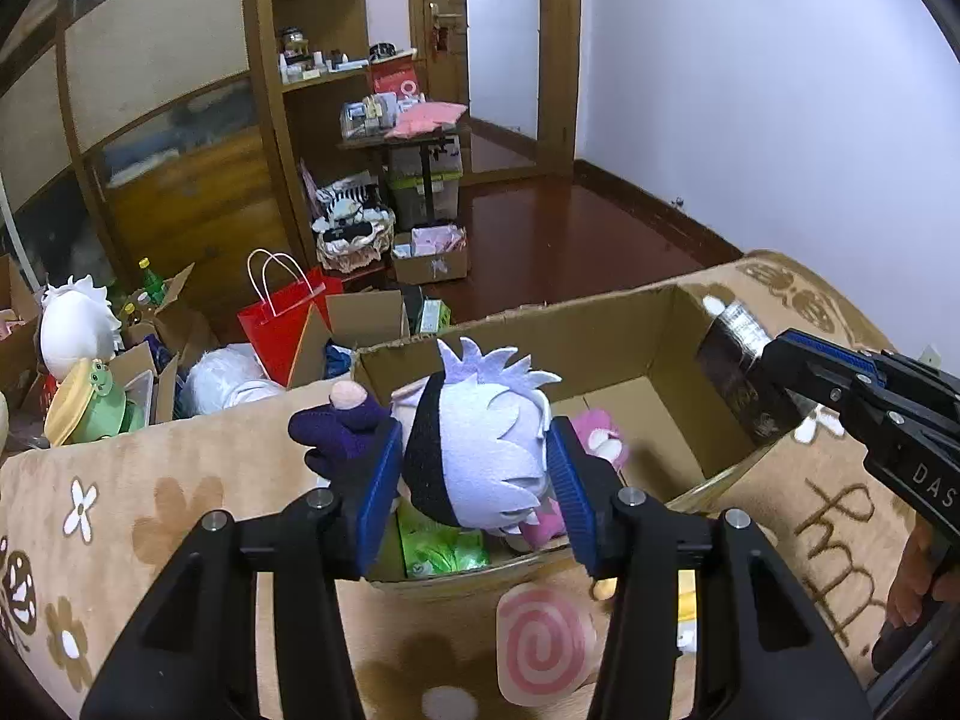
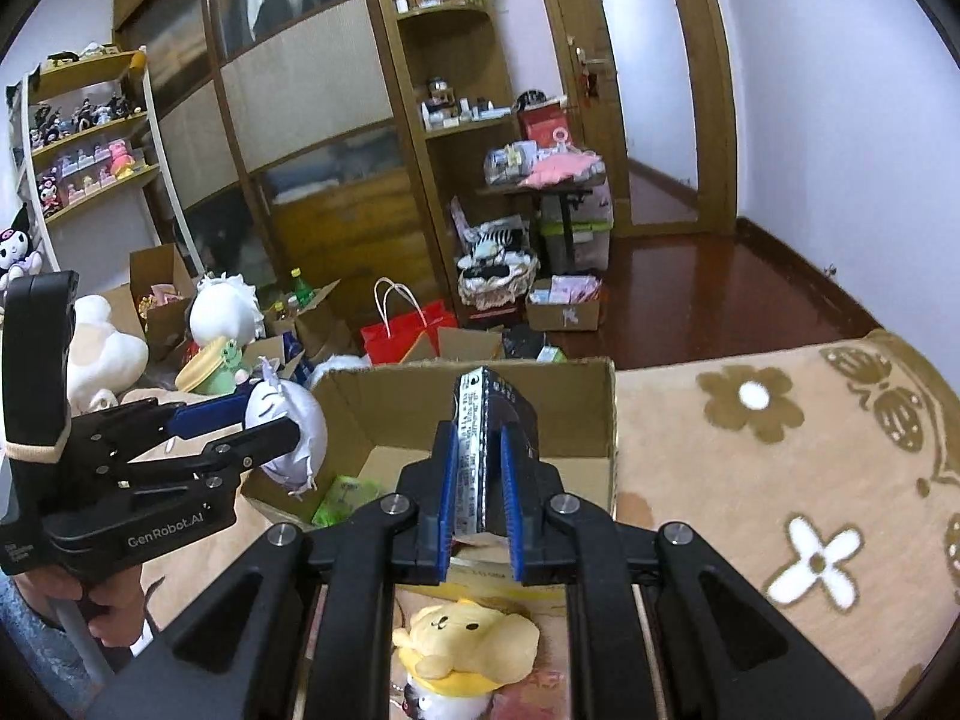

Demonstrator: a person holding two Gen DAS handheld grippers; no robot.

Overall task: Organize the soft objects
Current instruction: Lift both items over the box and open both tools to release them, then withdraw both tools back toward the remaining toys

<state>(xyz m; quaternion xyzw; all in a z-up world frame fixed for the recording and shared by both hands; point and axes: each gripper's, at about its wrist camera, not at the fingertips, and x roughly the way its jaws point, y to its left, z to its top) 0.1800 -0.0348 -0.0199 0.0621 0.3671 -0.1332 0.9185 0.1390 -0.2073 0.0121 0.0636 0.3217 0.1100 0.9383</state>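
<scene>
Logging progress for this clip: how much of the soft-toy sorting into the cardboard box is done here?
Partly done. Already in the cardboard box: a pink plush and a green pack. In hand: the left claw holds a white-haired doll over the box; the right claw grips a dark packet above it. Left: a swirl cushion and a yellow plush on the blanket.

My left gripper (image 1: 474,468), black with blue pads, holds a doll (image 1: 480,450) with pale lilac hair and a black band. The box (image 1: 606,324) is brown; the blanket (image 2: 780,468) tan with brown and white flowers.
</scene>
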